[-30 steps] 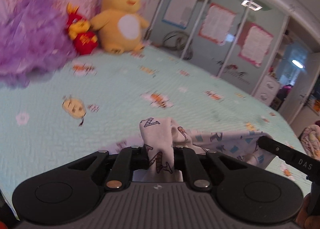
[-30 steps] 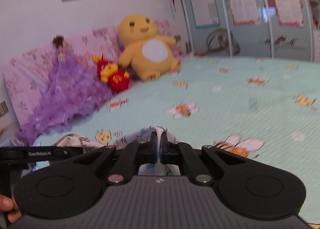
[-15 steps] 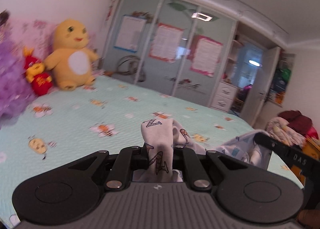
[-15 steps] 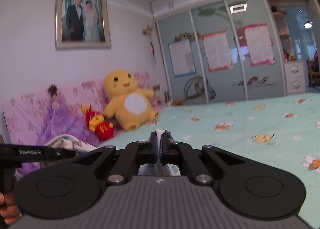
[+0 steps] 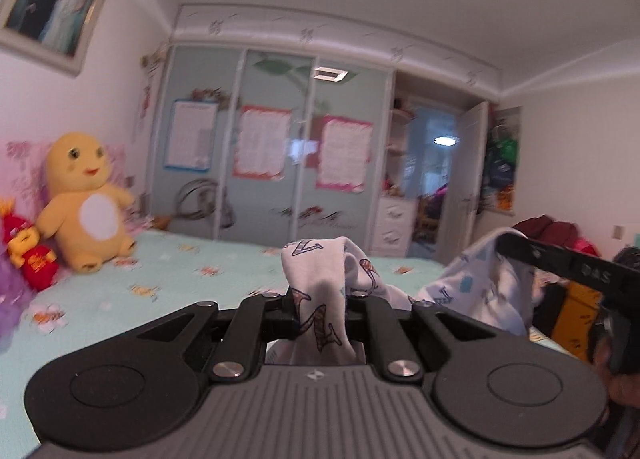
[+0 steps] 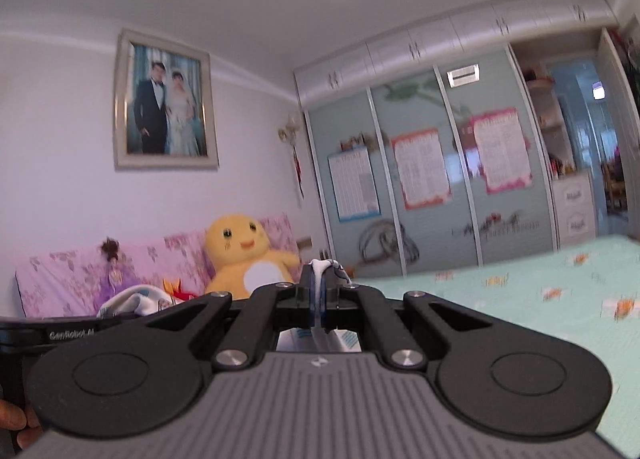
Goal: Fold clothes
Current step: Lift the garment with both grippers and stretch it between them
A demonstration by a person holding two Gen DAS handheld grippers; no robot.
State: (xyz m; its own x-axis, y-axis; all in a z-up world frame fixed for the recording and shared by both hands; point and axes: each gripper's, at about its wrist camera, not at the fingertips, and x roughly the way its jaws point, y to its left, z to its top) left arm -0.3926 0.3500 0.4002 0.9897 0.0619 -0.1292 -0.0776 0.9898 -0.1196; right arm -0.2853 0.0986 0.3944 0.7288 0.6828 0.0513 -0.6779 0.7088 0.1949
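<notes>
Garment: white printed cloth [image 5: 320, 299], one bunch standing up between the left fingers, a thin edge pinched between the right ones; the span between sags at the left gripper's right side.
Left gripper [image 5: 320, 313]: fingers clamped on a thick fold of the cloth, which rises above the tips and drapes back over them.
Right gripper [image 6: 319, 291]: fingers pressed together on a narrow white edge [image 6: 320, 279], a little of it curling over the tips.
Bed [image 6: 520, 299]: mint patterned cover, ahead of and below both pairs of fingers; the yellow plush toy [image 5: 86, 203] sits far beyond the tips.
Step in hand: judged as holding the garment up off the bed by two points, to spread it.
Next move calls for: drawing the two grips apart until the cloth hangs taut, then lowering it flat onto the cover ahead of the fingers; neither grip should loosen first.
</notes>
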